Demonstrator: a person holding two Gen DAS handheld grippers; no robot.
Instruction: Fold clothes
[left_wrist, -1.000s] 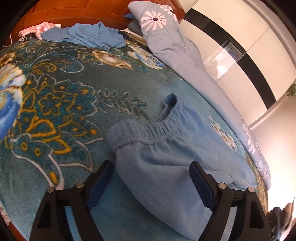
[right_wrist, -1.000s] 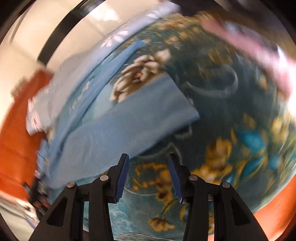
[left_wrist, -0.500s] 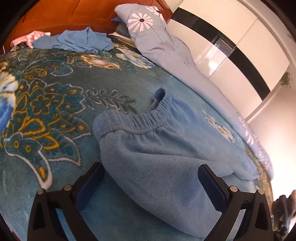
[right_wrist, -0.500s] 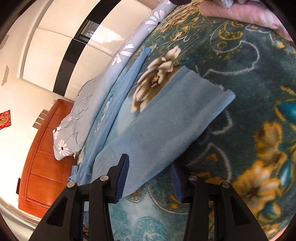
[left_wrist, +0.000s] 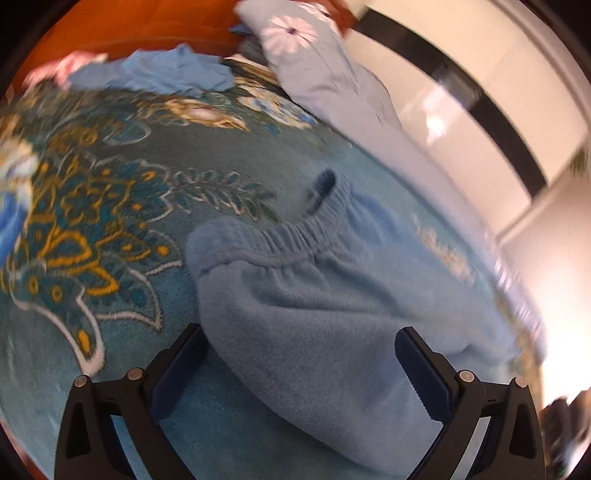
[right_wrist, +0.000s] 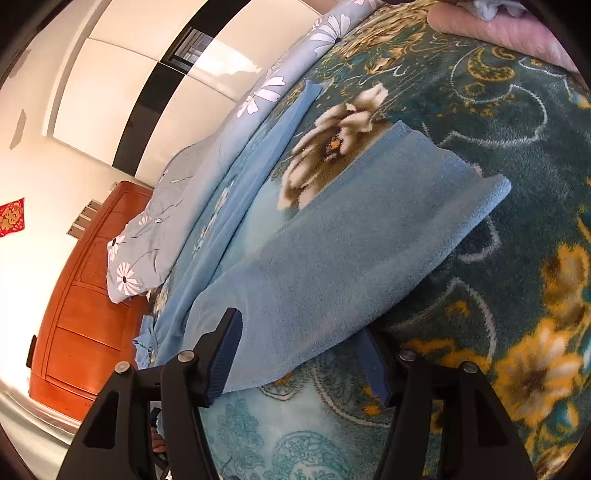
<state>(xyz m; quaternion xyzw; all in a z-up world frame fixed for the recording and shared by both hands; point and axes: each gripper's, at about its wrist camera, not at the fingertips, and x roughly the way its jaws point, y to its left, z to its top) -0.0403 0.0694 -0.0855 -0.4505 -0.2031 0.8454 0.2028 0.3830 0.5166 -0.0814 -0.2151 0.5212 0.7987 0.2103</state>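
While the blue fleece trousers (left_wrist: 325, 317) lie flat along the floral blanket (left_wrist: 92, 229) of the bed, waistband (left_wrist: 280, 240) toward the headboard and leg hems (right_wrist: 476, 192) toward the foot, both tongs straddle them without pinching anything: the left tongs (left_wrist: 299, 365) stand spread wide over the hip area, the right tongs (right_wrist: 303, 354) spread over the lower leg edge. The step in hand looks like the approach to a first grasp (no fold is visible yet). Next, I judge, each pair must drop onto its fabric edge and close, so hem can be carried to waistband. Beyond lie a crumpled blue garment (left_wrist: 162, 74), a daisy-print quilt (left_wrist: 325, 74) and the wooden headboard (right_wrist: 85, 310).
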